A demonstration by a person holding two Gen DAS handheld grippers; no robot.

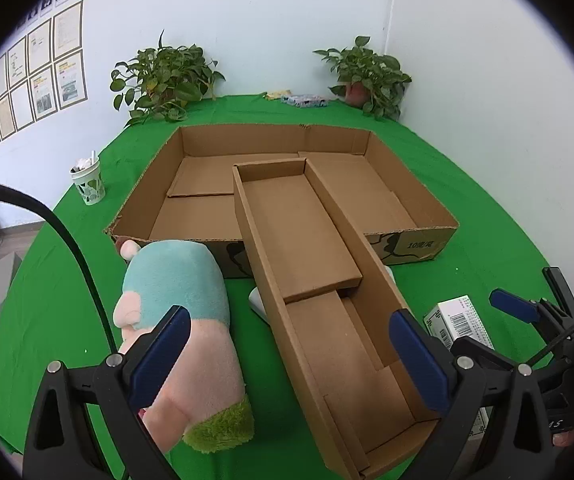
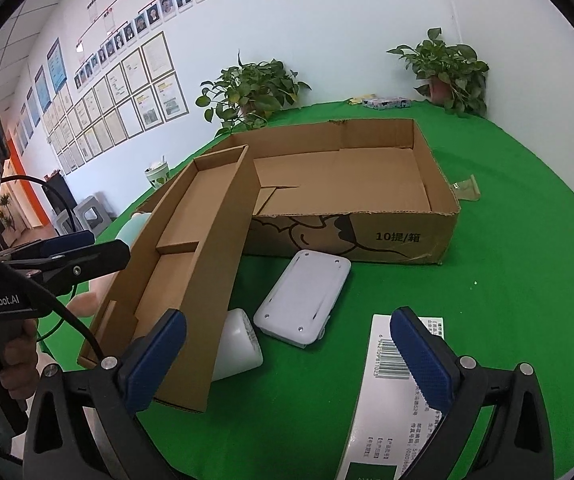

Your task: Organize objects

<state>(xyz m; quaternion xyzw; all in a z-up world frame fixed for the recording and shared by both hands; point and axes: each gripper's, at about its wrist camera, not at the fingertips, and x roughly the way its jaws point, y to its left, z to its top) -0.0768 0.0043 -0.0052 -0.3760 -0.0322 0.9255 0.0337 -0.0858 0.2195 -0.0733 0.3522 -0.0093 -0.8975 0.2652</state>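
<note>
**Both claws spread around a propped tray**

The narrow cardboard tray (image 1: pixel 319 280) sat tilted, its far end resting on the near wall of the large shallow box (image 1: pixel 415 246), which lay empty on the green table (image 1: pixel 487 200). The left gripper (image 1: pixel 291 354) was spread wide, straddling the tray's near end without clamping it, likely lining up for a grasp. A plush toy (image 1: pixel 179 320) lay just left of it. The right gripper (image 2: pixel 289 356) was likewise spread, hovering over a barcoded carton (image 2: pixel 387 392). A white case (image 2: pixel 303 294) and a white jar (image 2: pixel 237 344) waited between, the jar partly under the tray.
</note>
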